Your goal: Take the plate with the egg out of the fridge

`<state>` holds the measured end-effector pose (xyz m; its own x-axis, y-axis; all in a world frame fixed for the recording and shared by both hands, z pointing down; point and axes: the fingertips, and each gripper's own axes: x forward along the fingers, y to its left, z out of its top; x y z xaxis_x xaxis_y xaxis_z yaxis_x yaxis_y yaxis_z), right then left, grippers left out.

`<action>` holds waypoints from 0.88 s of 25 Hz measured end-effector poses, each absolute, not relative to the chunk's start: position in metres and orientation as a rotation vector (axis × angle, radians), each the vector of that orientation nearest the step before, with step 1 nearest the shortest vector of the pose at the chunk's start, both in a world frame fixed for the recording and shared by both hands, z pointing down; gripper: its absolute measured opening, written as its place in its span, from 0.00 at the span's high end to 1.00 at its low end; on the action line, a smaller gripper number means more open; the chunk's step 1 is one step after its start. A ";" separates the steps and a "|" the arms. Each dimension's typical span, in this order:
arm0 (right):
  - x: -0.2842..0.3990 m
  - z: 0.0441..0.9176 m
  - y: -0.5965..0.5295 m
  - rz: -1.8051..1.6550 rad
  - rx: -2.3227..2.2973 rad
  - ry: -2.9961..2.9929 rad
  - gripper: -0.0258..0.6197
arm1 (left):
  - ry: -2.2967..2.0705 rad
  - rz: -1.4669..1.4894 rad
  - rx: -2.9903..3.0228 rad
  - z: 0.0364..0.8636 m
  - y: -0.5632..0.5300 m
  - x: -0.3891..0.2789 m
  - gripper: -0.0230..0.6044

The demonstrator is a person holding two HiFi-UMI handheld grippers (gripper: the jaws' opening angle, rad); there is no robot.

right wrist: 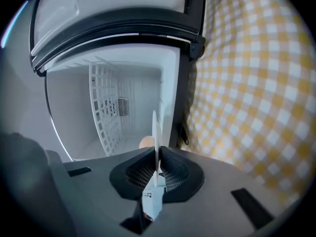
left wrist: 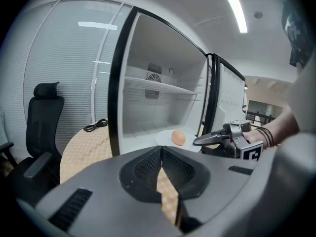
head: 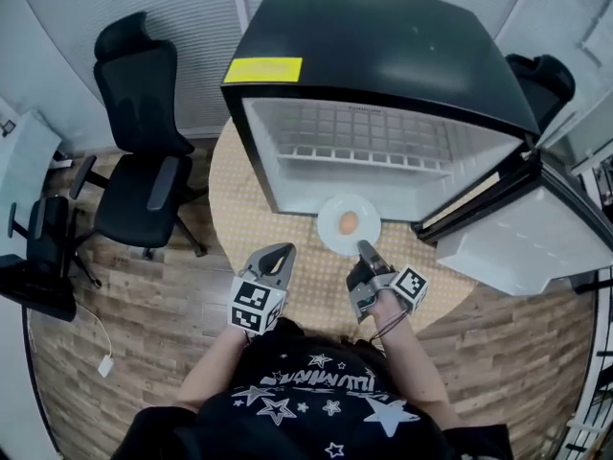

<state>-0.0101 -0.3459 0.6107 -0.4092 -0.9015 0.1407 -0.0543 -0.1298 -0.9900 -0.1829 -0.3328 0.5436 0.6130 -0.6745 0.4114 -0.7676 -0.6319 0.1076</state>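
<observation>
A: Where's the plate [head: 330, 240] sitting rn?
B: It's straddling the front lip of the fridge [head: 383, 56], below the shelf, mostly poking out past it. Round, white, smooth, thin. The egg [head: 349, 222] is lying approx. centre on it: tan, matte, oval.
A: R gripper [head: 365, 250]?
B: It's pinching the plate's near rim, ribbed black pads pressing on both faces. The plate's showing edge-on btwn them in the right gripper view.
A: L gripper [head: 278, 253]?
B: It's hovering in front of the fridge, left of the plate, not touching it. Jaws are meeting at the tips, nothing btwn them.
A: Fridge itself?
B: Boxy, glossy black top w/ a yellow sticker [head: 262, 69], white plastic inside, a white wire shelf [head: 364, 147] spanning the upper part. Its door [head: 517, 233] is hanging open to the right. The fridge is standing on a round yellow-and-white checked tablecloth [head: 239, 190].
</observation>
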 end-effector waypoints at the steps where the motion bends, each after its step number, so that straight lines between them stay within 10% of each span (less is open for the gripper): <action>1: -0.004 0.610 -0.340 -1.623 -1.093 1.462 0.90 | -1.175 0.491 2.571 0.543 -0.329 -0.174 0.95; 22: 0.044 0.596 -0.284 -1.870 -0.808 1.757 0.90 | -1.615 0.465 2.338 0.528 -0.227 -0.111 0.95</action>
